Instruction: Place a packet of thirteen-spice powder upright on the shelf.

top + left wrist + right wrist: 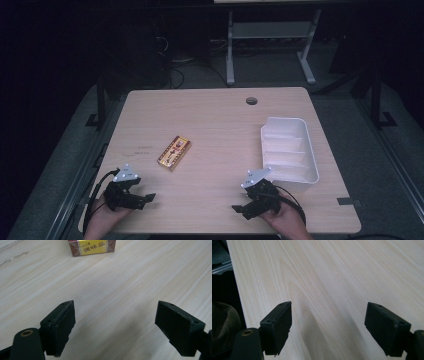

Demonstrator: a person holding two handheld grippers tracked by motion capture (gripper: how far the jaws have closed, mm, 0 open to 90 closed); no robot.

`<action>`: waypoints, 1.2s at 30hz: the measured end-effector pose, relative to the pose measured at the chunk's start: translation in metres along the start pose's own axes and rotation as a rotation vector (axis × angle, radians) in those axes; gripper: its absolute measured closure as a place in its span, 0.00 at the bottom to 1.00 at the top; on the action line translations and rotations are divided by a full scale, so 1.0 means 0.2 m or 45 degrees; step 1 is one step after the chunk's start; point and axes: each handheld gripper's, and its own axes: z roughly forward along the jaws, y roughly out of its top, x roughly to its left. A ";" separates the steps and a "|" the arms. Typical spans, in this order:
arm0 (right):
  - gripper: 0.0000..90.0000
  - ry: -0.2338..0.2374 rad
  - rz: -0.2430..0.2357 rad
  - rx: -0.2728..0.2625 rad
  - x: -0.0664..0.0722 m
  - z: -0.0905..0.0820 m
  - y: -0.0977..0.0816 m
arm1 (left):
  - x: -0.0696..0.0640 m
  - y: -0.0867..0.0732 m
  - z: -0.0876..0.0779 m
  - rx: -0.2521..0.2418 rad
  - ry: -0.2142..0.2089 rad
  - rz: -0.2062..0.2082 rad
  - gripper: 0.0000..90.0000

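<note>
A small red-and-yellow box with printed characters lies flat on the wooden table, left of centre. In the left gripper view its short end sits ahead of my jaws, well apart from them. My left gripper rests near the front left corner, open, with only bare wood between its pads. My right gripper sits near the front edge, right of centre, open and empty, its jaws over plain tabletop. A white ribbed tray stands just beyond the right gripper.
A round cable hole marks the table's far edge. The table's left edge and dark floor show in the right gripper view. Metal frame legs stand on the floor behind the table.
</note>
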 end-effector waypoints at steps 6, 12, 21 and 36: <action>0.23 -0.007 -0.012 0.006 0.01 0.00 0.00 | -0.02 0.03 0.00 -0.011 0.003 -0.008 0.18; 0.23 -0.010 -0.009 -0.004 0.01 -0.01 0.00 | -0.01 0.10 0.02 -0.008 0.005 -0.002 0.18; 0.23 -0.006 -0.019 -0.001 0.02 -0.01 0.00 | 0.04 0.29 0.11 0.010 0.030 -0.025 0.21; 0.23 -0.007 -0.023 -0.007 0.02 -0.02 0.01 | 0.10 0.49 0.31 0.095 0.127 -0.072 0.19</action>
